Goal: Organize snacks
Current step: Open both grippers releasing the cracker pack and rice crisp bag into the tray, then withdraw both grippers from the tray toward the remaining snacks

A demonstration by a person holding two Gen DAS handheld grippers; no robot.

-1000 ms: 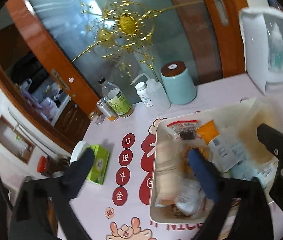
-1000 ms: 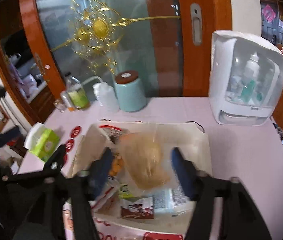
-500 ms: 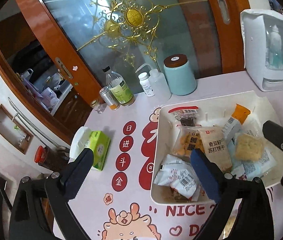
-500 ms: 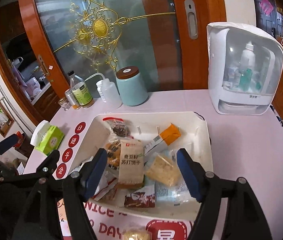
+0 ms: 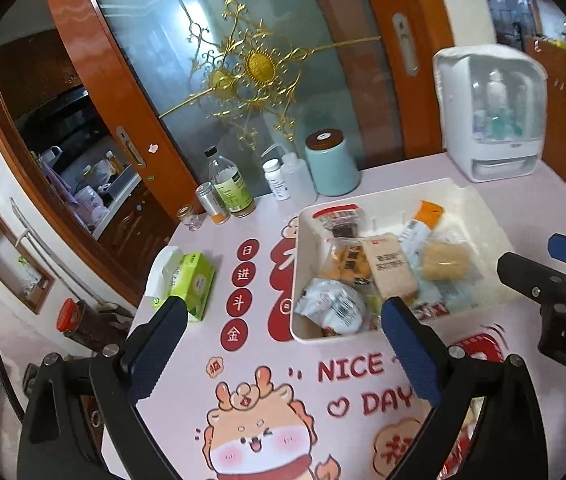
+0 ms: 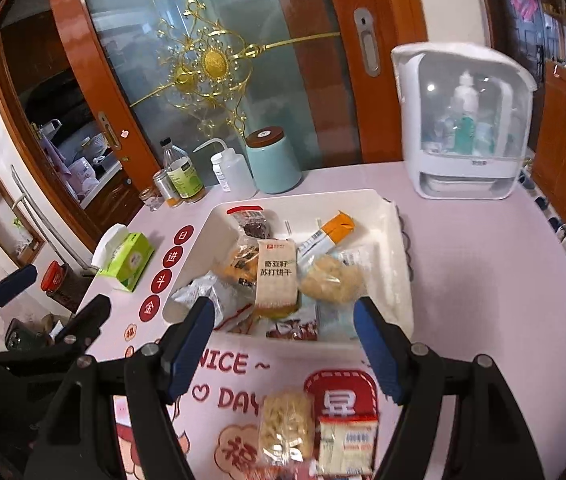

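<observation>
Both grippers hang above the near edge of the table, fingers spread wide and holding nothing. The left gripper sits over the printed tablecloth toward the near left corner; the right gripper is just short of the white tray's near rim.

The tray stands around the middle of the table, piled with snacks: a beige soda cracker pack lies on top in the centre, a clear bag with a pale round cake just beside it to the right, an orange-tipped stick packet behind, and a crumpled silver wrapper at the tray's near left corner.

Two more snack packets lie side by side on the cloth at the near edge, below the right gripper.

A green tissue box sits by the left edge. Along the far edge stand a mint canister, several bottles and a white cabinet.
</observation>
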